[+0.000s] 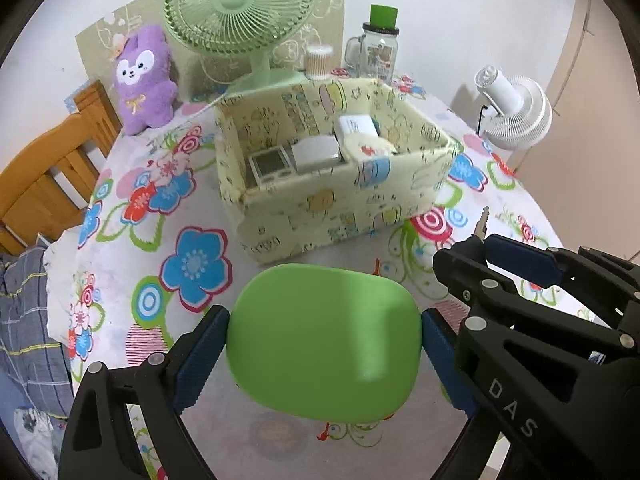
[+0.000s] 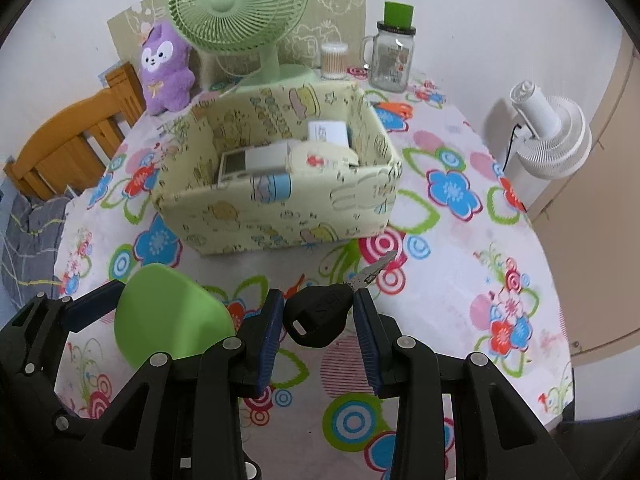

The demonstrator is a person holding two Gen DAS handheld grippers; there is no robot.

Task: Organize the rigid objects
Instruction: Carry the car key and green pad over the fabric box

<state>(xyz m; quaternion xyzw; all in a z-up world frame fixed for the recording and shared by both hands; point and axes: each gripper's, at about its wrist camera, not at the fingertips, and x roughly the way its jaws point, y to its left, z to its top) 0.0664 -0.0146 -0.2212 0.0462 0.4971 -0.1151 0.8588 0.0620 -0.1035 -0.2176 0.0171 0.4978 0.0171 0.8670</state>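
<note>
My left gripper (image 1: 324, 344) is shut on a wide, smooth green case (image 1: 324, 340), its blue pads pressing both sides, held above the flowered tablecloth. The same green case (image 2: 168, 316) shows at the lower left of the right wrist view. My right gripper (image 2: 320, 316) is shut on the black head of a key (image 2: 318, 314), whose metal blade points up and right. That key's blade (image 1: 482, 222) pokes out above the right gripper in the left wrist view. Beyond both stands an open pale yellow patterned box (image 1: 340, 216) (image 2: 280, 208) holding several white and cream items.
A green desk fan (image 1: 240, 20), a purple plush toy (image 1: 144, 80), a cotton-swab tub (image 1: 318, 62) and a glass jar with green lid (image 1: 380, 48) stand behind the box. A white fan (image 2: 552, 140) is at the right edge. A wooden chair (image 1: 52, 168) stands left.
</note>
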